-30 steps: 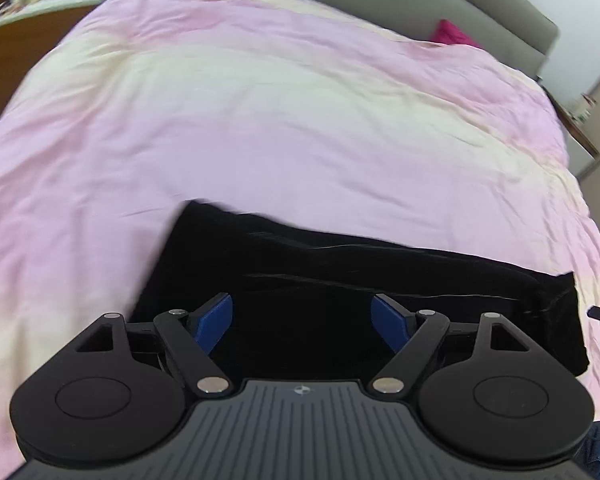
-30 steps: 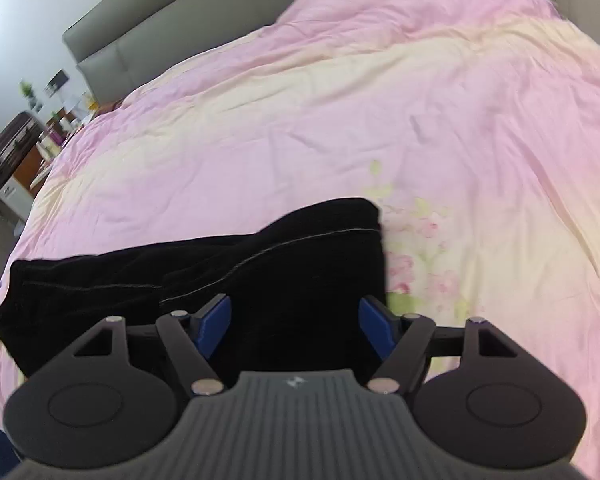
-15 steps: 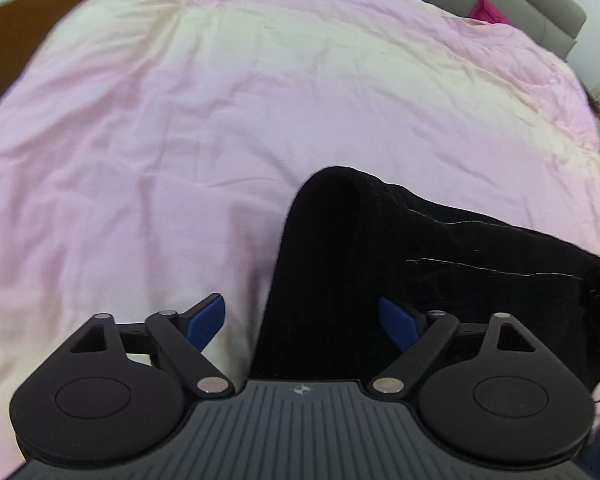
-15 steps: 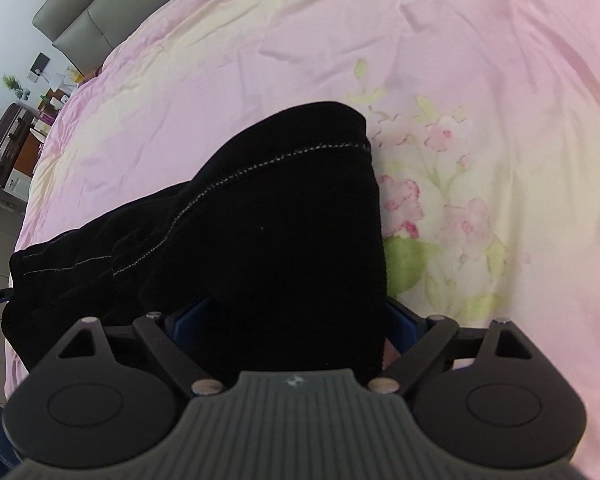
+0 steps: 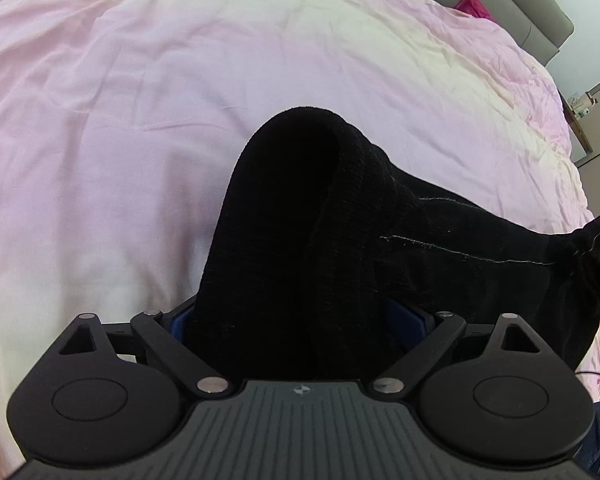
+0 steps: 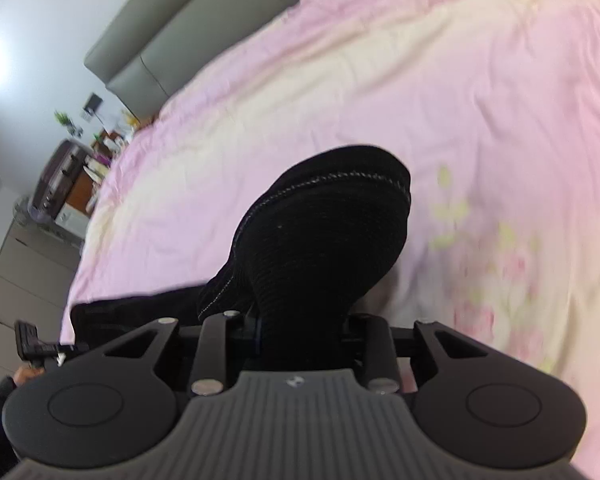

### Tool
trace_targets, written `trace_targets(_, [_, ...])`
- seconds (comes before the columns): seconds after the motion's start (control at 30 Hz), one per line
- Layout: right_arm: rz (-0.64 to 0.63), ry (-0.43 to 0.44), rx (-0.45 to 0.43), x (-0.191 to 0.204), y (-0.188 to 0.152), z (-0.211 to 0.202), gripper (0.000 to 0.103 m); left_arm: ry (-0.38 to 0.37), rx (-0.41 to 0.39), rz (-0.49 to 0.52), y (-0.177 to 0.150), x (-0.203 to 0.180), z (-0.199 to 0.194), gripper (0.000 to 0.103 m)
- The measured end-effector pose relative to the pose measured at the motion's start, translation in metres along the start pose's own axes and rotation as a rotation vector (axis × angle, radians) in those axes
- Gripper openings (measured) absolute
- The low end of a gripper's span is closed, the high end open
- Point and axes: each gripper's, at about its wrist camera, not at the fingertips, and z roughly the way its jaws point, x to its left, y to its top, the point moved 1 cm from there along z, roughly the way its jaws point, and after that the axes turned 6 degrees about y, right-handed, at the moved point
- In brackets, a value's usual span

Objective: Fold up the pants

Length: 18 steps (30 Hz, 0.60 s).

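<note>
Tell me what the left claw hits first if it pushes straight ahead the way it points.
The black pants. The left claw stands wide open with the bunched fabric already between its blue pads, which do not appear to press it. Pushed further, it would likely run deeper into the cloth, then the pink bedspread beneath.

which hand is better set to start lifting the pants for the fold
Right. The right gripper has just closed its jaws on the black pants, bunching the fabric. The left gripper straddles its end, jaws wide, not yet pinching.
</note>
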Motion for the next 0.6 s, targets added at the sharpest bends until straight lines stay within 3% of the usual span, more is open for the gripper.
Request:
trace_targets(0.1, [0.019,0.002,-0.046,-0.009,0.013,-0.014,0.021,-0.011,-0.013,-0.023,-0.004,0.001,-0.008,0.099])
trace_targets(0.17, [0.06,-0.031,-0.009,-0.025,0.011,-0.008,0.024,0.006,-0.018,-0.046,-0.004,0.005,-0.009,0.099])
trace_targets(0.23, [0.07,-0.141,0.098,-0.039,-0.006,0.015,0.031,0.002,-0.016,-0.087,-0.004,0.011,-0.007,0.099])
trace_targets(0.3, [0.039,-0.245,0.185,-0.04,-0.023,0.034,0.046,0.014,-0.023,-0.105,-0.005,0.013,-0.008,0.099])
trace_targets(0.47, [-0.125,-0.376,0.173,-0.003,-0.036,0.026,0.048,0.039,-0.057,-0.112,-0.006,0.006,-0.014,0.097])
trace_targets(0.6, [-0.281,-0.609,0.133,0.038,-0.04,0.013,0.049,0.053,-0.128,-0.178,-0.009,0.018,-0.03,0.092])
